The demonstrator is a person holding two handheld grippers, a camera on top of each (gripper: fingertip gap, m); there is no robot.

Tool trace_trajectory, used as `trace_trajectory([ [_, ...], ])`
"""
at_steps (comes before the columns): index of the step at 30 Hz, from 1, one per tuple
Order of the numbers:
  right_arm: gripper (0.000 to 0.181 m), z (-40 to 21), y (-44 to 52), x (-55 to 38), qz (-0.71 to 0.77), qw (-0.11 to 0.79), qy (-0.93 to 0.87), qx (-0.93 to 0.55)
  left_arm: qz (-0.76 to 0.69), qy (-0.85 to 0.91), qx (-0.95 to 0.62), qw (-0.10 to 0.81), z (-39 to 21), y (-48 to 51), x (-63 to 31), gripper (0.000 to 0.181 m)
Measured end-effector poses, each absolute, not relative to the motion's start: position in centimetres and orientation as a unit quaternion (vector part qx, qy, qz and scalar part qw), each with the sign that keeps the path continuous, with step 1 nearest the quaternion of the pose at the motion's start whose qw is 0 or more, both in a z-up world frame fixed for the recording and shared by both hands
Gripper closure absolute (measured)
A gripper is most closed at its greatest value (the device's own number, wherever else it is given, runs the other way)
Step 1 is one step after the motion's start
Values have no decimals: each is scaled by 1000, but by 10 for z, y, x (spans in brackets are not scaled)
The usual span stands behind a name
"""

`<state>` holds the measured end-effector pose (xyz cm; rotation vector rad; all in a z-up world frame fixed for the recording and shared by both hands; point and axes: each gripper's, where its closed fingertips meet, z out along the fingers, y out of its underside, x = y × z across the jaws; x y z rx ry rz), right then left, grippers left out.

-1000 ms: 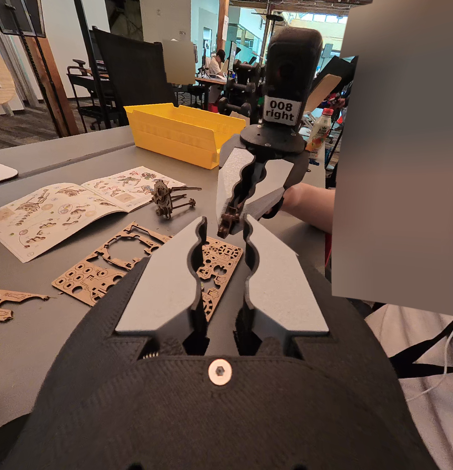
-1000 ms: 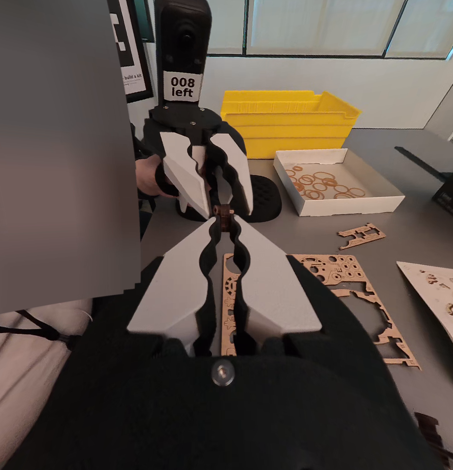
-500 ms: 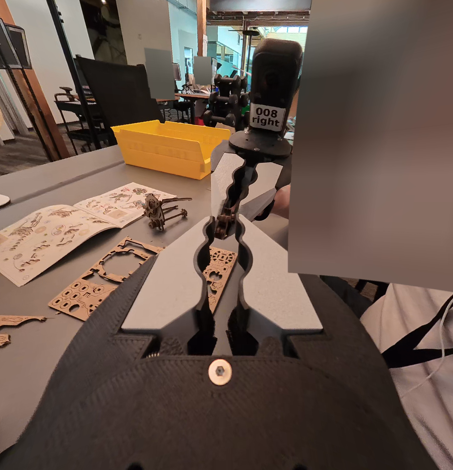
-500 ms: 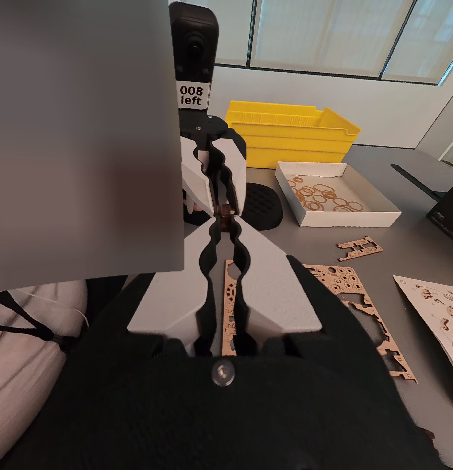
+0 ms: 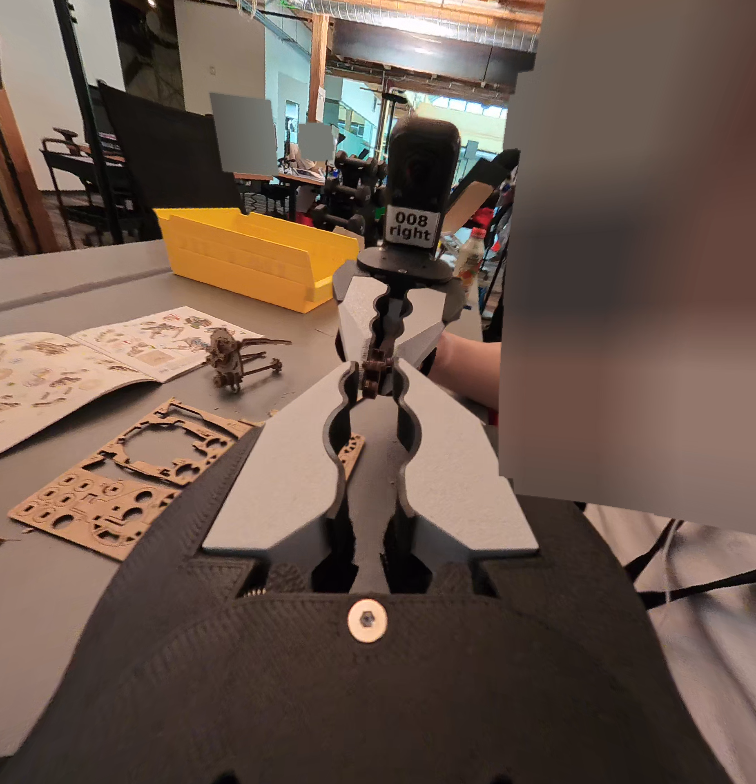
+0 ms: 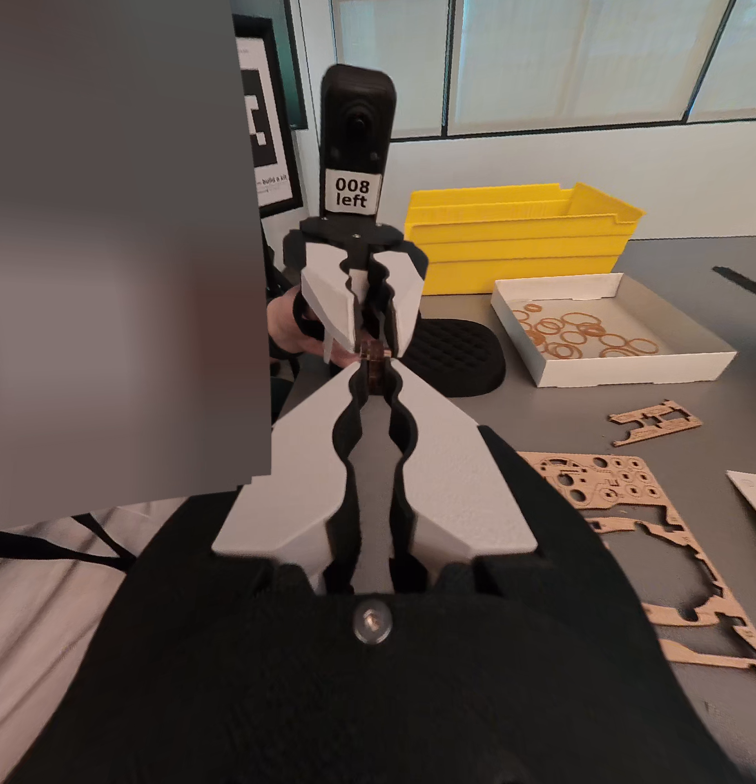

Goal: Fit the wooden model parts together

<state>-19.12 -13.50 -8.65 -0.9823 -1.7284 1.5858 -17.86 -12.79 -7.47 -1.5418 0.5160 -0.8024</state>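
Observation:
A small dark wooden part (image 5: 373, 373) is held in the air between my two grippers, which meet tip to tip. My left gripper (image 5: 374, 368) is closed around one end of it. My right gripper (image 6: 374, 370) is shut on the other end (image 6: 374, 375); it also shows facing me in the left wrist view (image 5: 379, 354). The left gripper shows in the right wrist view (image 6: 372, 348) with a lighter piece (image 6: 374, 350) at its tips. A partly built wooden model (image 5: 232, 360) stands on the grey table (image 5: 282, 382).
An open instruction booklet (image 5: 92, 360) and punched wooden sheets (image 5: 125, 475) lie at the left. A yellow bin (image 5: 257, 254) stands behind. A white tray (image 6: 550, 377) of rubber bands, a black mat (image 6: 456, 360), a sheet (image 6: 622, 488) and a loose cut-out (image 6: 656, 426) lie at the right.
My left gripper was open a second ago and has closed around the part that my right gripper holds. Both grippers have drawn together, tip to tip.

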Motion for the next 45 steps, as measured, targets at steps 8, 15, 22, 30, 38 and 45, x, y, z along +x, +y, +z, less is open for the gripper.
trace_trajectory([
  [8, 176, -91, -132, -192, 651, 173, -604, -425, -429, 165, -671, 581, -78, -123, -182, 169],
  [15, 176, -95, -130, -193, 678, 100, -570, -454, -510, 116, -655, 546, -82, -120, -187, 169],
  [22, 177, -105, -123, -198, 678, 58, -543, -493, -488, 102, -683, 533, -92, -114, -193, 170],
  [30, 177, -116, -120, -201, 661, 55, -545, -513, -496, 91, -700, 506, -104, -112, -194, 166],
  [38, 177, -122, -117, -203, 649, 59, -547, -525, -494, 81, -707, 499, -112, -109, -196, 170],
  [45, 177, -124, -118, -204, 646, 61, -550, -525, -511, 73, -699, 495, -113, -108, -197, 171],
])
